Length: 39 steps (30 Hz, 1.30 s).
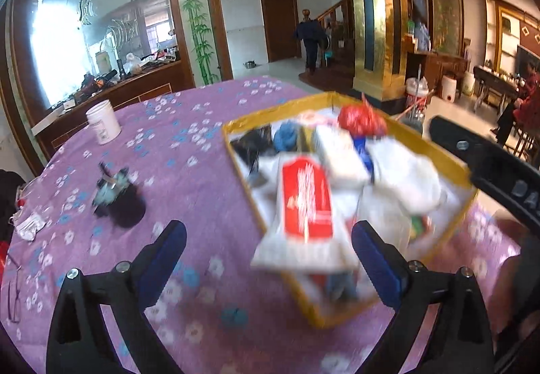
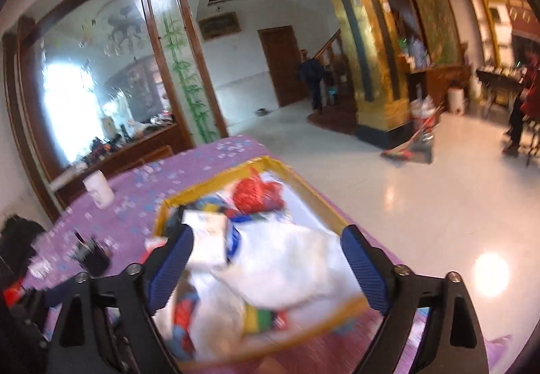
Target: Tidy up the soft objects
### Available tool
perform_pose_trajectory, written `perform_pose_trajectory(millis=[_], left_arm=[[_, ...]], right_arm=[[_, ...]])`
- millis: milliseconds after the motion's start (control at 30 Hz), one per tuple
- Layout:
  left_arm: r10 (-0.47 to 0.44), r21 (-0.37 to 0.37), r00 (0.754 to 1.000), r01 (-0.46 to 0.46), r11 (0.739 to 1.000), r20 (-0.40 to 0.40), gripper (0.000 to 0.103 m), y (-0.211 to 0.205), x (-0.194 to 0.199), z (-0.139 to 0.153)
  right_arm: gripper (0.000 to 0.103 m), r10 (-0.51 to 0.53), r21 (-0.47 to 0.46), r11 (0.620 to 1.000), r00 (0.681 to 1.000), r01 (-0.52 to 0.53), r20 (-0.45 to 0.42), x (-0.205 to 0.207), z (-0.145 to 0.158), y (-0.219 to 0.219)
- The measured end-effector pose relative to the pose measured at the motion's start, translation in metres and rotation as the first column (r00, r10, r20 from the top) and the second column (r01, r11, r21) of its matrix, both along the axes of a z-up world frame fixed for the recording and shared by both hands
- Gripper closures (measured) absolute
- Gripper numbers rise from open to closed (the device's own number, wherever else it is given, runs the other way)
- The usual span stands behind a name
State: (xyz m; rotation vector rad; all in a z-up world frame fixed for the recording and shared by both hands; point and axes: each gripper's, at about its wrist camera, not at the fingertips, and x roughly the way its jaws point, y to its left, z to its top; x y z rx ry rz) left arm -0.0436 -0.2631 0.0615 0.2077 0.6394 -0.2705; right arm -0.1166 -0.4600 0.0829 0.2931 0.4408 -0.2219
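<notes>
Purple cloth with a small flower print covers the table; on it sits the yellow-rimmed box that collects the soft objects, so both of my tools aim down into it. My left gripper stands wide, nothing pressed between its blue pads; the red-and-white packet lies at the near end of the box, overhanging its rim, ahead of the jaws and apart from the pads. My right gripper is likewise wide and empty; a white cloth lies in the box below its gap, with a small white packet just beside the left-hand pad. A red knotted bag sits at the far end; a blue bundle lies near the far left corner. One dark soft item remains out on the cloth, well apart from the box; I judge it the likely next pickup. A white jar stands farther back. Writing: white characters on the red packet are blurred beyond reading; raised letters on the other tool's arm, at the right edge of the left view, are cut off; no brand is legible.
</notes>
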Motion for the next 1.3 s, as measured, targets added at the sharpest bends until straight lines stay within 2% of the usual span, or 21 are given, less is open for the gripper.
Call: perform_pose_trajectory(millis=[133,300,500,733,1300], left_arm=[[0.027,-0.022,0.999,-0.027,0.999,0.017,0.003,0.017,-0.016,-0.010],[0.057,-0.037,0.997,-0.056,0.998,0.044,0.000,0.033,-0.034,-0.014],[0.046,-0.128,0.998,-0.052,0.990,-0.051,0.000,0.050,-0.023,-0.017],[0.065,-0.186,0.997,-0.072,0.980,-0.043,0.000,0.059,-0.024,-0.017],[0.107,-0.121,0.994,-0.103,0.987,0.030,0.000,0.050,-0.031,-0.012]], right_arm=[[0.010,-0.038,0.018,0.999,0.999,0.038,-0.018,-0.021,-0.007,-0.002],[0.010,-0.018,-0.025,1.000,0.999,0.017,-0.047,-0.035,-0.016,0.016],[0.009,0.026,-0.061,0.998,0.998,-0.030,-0.064,-0.038,-0.021,0.041],[0.008,0.023,-0.091,0.995,0.998,-0.028,-0.051,-0.038,-0.022,0.048],[0.007,-0.006,-0.097,0.995,0.999,0.001,-0.042,-0.038,-0.028,0.039]])
